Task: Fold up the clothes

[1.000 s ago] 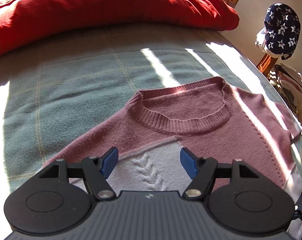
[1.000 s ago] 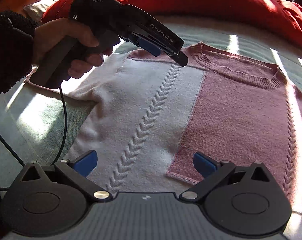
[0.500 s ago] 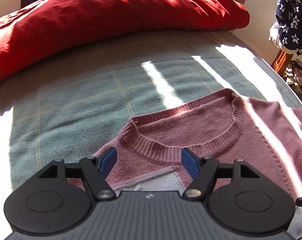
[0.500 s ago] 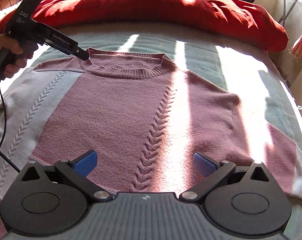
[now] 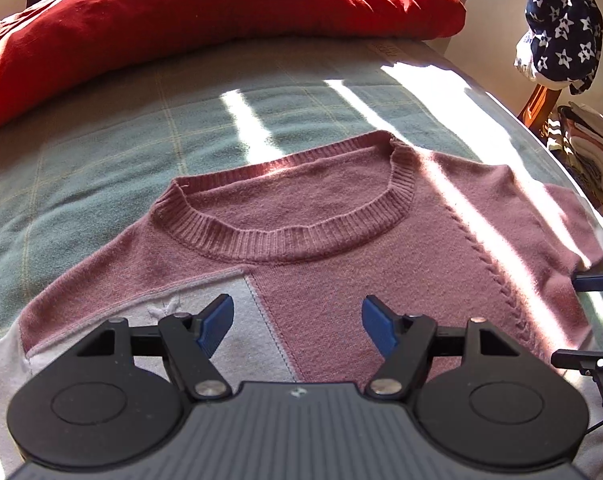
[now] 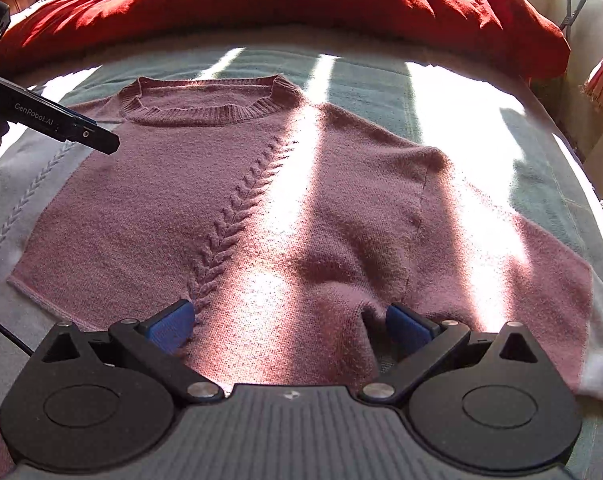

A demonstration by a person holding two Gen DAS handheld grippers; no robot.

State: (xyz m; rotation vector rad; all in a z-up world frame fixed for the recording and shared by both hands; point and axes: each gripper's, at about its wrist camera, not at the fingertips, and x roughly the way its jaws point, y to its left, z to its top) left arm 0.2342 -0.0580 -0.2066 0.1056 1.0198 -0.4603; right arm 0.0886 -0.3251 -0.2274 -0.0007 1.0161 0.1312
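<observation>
Pink and pale-grey knit: one sweater [image 5: 341, 216], spread flat and face up on a green checked blanket [image 5: 101, 136], neckline toward a red quilt [image 5: 181, 12] heaped along the far edge of the bed.

Left wrist view: left gripper [image 5: 297, 320], blue pads apart, nothing between them, hovering over the sweater below the ribbed collar [image 5: 285, 236], where the grey panel meets the pink. Star-print cloth [image 5: 561, 28] bundled beyond the bed's right edge. Sun stripes across the blanket and sweater.

Right wrist view: right gripper [image 6: 289, 320], pads apart, low over the sweater's pink body, a cable-knit line just inside its left pad. I cannot tell whether the pads touch the knit. Fabric rumpled near its right pad. Left gripper's black finger juts in at the left edge, tip above the shoulder seam beside the collar.
</observation>
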